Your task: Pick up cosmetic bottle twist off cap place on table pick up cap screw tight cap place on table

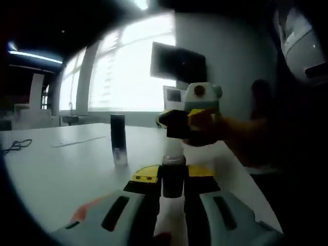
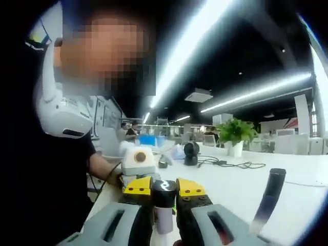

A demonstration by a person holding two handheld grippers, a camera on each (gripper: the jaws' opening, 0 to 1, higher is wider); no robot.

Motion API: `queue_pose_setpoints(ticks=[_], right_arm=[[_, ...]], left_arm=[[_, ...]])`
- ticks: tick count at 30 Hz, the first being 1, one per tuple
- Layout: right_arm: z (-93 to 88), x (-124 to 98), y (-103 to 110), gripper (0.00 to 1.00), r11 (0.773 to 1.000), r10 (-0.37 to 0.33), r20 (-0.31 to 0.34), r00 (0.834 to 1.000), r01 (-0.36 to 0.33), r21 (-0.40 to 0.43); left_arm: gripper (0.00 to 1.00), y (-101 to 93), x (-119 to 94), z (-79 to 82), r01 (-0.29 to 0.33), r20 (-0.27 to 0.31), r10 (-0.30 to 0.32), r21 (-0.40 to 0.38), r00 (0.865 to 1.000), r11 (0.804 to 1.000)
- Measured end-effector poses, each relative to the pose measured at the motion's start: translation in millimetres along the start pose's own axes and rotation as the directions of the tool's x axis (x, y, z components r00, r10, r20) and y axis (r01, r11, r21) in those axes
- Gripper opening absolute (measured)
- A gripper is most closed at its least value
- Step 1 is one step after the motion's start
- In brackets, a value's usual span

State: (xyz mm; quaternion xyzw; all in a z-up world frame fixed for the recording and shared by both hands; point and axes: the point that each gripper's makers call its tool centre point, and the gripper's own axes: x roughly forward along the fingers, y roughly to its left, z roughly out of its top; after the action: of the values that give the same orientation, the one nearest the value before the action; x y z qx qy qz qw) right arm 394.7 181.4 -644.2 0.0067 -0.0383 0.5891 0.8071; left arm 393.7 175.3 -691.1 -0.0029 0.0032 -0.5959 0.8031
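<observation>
**Both grippers on the bottle, cap end vs body end**

We've got the cosmetic bottle (image 1: 173, 171) held up above the white worktop (image 1: 61, 169), pinched between the left gripper (image 1: 173, 180) fingers, which are closed on its dark lower body. The right gripper (image 1: 188, 123) comes in at the bottle's pale upper end, and its fingers are clamped on the dark cap (image 2: 164, 192) there; in the right gripper view (image 2: 164, 190) the cap sits snug between the yellow-tipped fingers with the pale neck just below it. A second dark tube (image 1: 118, 139) stands upright on the worktop, off to one side of the bottle and well apart from it. A black cable (image 2: 230, 164) lies on the worktop further out from the bottle, by a potted plant (image 2: 236, 134).
</observation>
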Motion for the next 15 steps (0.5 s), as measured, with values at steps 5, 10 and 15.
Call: queue_pose_setpoints(ticks=[5,10,15], right_arm=[[-1.3,-1,-6,0.10,0.999,-0.043,0.007,0.999,0.043,0.001],[-9.3,1,-12,0.10,0.994,-0.106,-0.014,0.994,0.106,-0.027],[-17.9,0,-22,0.10,0.979,-0.202,-0.021,0.979,0.201,-0.036]], left_arm=[[0.06,7.6,1,-0.3,-0.039,-0.004,0.039,0.000,0.999,0.999],[0.06,20.9,-2,-2.7,-0.090,-0.009,0.090,0.010,0.996,0.996],[0.06,35.2,-3,-3.3,-0.149,-0.005,0.150,0.014,0.989,0.989]])
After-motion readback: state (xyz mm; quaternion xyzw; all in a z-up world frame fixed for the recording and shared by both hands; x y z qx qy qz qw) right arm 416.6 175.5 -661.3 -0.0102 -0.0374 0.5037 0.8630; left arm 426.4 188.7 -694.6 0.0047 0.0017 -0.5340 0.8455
